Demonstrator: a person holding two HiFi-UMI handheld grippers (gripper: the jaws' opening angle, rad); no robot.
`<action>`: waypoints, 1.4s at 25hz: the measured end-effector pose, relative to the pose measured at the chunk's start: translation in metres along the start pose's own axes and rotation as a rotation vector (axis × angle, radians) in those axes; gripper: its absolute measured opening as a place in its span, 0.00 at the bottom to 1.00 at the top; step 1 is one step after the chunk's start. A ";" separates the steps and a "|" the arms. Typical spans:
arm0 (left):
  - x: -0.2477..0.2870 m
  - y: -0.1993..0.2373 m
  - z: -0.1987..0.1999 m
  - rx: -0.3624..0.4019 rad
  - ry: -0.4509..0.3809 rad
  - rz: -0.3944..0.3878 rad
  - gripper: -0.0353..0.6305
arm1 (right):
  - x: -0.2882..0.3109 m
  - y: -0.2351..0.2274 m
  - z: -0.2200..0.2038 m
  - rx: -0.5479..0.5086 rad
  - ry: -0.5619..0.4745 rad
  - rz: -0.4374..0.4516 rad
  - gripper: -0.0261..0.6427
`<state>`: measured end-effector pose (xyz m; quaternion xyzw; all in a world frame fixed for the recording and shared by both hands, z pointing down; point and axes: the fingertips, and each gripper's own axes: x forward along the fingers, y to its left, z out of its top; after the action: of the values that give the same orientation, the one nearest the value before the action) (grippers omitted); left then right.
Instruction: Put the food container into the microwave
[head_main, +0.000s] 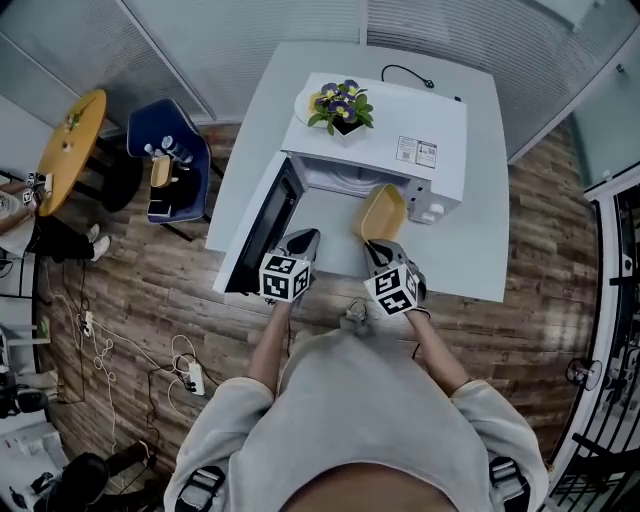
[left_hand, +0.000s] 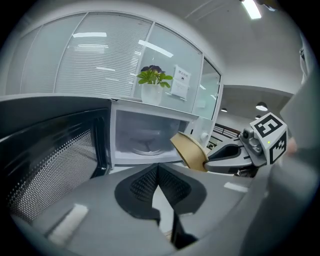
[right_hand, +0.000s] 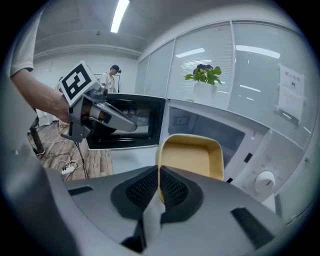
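Observation:
The white microwave (head_main: 400, 150) stands on a white table with its dark door (head_main: 262, 232) swung open to the left. Its cavity (left_hand: 145, 137) holds only the glass turntable. My right gripper (head_main: 378, 250) is shut on the rim of a yellow food container (head_main: 383, 212), which hangs tilted on edge just in front of the opening. The right gripper view shows the container's (right_hand: 192, 156) near wall pinched between the pads. My left gripper (head_main: 300, 245) is shut with nothing in it, beside the door, left of the container (left_hand: 189, 149).
A potted plant (head_main: 342, 105) sits on top of the microwave. The table's bare front edge (head_main: 480, 270) lies to the right. A blue chair (head_main: 170, 160) and a round yellow table (head_main: 70, 145) stand at the left, with cables (head_main: 180, 370) on the wooden floor.

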<state>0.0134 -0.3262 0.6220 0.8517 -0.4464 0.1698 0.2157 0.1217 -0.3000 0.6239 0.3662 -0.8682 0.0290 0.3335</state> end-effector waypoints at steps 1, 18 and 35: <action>0.000 0.001 0.000 -0.002 -0.001 0.004 0.07 | 0.002 0.000 0.000 -0.002 -0.001 0.006 0.07; 0.022 0.014 0.009 0.012 0.012 -0.092 0.07 | 0.026 -0.006 0.011 0.000 0.050 -0.035 0.07; 0.031 0.019 0.008 0.009 0.021 -0.192 0.07 | 0.047 -0.018 0.022 -0.087 0.132 -0.069 0.07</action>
<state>0.0152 -0.3611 0.6341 0.8897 -0.3596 0.1595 0.2319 0.0973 -0.3488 0.6317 0.3784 -0.8316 0.0041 0.4065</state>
